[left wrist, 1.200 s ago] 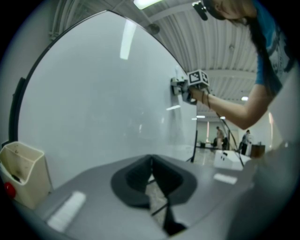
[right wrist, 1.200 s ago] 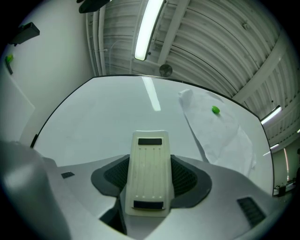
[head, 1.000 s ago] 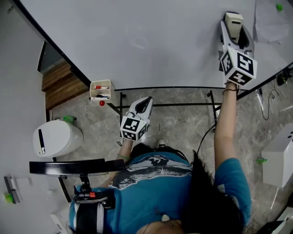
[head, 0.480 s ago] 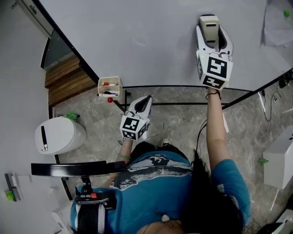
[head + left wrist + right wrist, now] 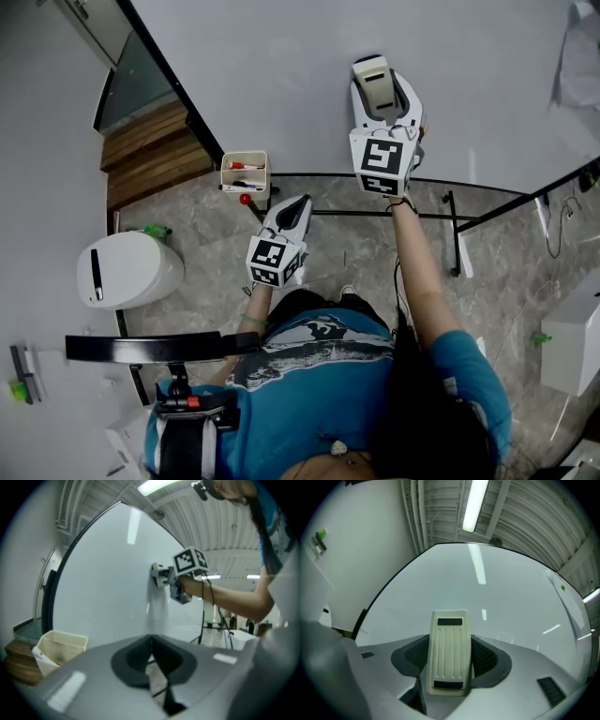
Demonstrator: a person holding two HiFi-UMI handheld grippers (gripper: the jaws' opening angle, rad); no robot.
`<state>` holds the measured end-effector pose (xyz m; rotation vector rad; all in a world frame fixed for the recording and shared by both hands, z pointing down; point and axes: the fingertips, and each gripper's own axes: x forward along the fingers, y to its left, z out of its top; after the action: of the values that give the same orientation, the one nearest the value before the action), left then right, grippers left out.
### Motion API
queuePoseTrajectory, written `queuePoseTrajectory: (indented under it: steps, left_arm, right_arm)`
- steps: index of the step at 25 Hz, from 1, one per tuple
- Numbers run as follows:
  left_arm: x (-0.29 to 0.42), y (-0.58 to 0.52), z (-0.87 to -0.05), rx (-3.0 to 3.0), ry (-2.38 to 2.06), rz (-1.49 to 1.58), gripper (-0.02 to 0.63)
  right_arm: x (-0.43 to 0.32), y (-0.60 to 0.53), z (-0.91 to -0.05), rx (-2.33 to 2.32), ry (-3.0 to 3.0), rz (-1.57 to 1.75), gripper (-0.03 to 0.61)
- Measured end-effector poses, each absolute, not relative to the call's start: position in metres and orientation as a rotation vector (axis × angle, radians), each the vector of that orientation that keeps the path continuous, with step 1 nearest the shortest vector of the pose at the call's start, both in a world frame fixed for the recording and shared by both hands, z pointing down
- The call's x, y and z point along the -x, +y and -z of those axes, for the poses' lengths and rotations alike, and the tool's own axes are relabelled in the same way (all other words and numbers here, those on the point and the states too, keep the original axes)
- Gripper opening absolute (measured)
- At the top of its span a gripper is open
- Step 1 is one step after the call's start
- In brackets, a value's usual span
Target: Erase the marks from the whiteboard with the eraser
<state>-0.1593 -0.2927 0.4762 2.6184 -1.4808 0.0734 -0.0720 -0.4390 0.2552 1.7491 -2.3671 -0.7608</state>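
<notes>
The right gripper [image 5: 383,97] is raised against the whiteboard [image 5: 281,66], its jaws pinching the eraser [image 5: 372,75] by its long sides. The right gripper view shows this best. The eraser [image 5: 450,634] stands upright between the dark pads, ribbed back toward the camera, with the board [image 5: 497,588] filling the space beyond. That view does not show whether the eraser touches the board. In the left gripper view, the right gripper [image 5: 174,576] is seen from the side, and the eraser [image 5: 158,573] there meets the board [image 5: 103,583], with a faint reflection just below it.

The left gripper [image 5: 293,212] hangs low and near the person, well apart from the board. Its own view shows the left gripper [image 5: 151,648] with its jaws pressed together and nothing between them.

A tray [image 5: 227,172] sits at the board's lower edge, left of both grippers. The head view shows markers inside it; the left gripper view shows only the tray's [image 5: 58,649] outer wall.
</notes>
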Motion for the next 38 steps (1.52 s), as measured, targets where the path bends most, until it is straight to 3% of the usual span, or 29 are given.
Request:
queuePoseTrajectory:
  steps: [10, 22, 30, 38]
  left_arm:
    - [0.179, -0.289, -0.478, -2.598, -1.512, -0.068, 0.006]
    - [0.169, -0.29, -0.48, -2.598, -1.508, -0.077, 0.006]
    - [0.146, -0.295, -0.482, -2.609, -1.468, -0.092, 0.006]
    - [0.097, -0.307, -0.479, -2.666, -1.38, -0.087, 0.006]
  right_arm:
    - [0.141, -0.434, -0.332, -1.542, -2.296, 0.792, 0.262]
    - [0.141, -0.434, -0.335, -1.422, -2.323, 0.761, 0.262]
    - [0.088, -0.439, -0.291, -1.513, -2.287, 0.802, 0.262]
    - [-0.021, -0.451, -0.218, -1.703, -2.281, 0.8, 0.262]
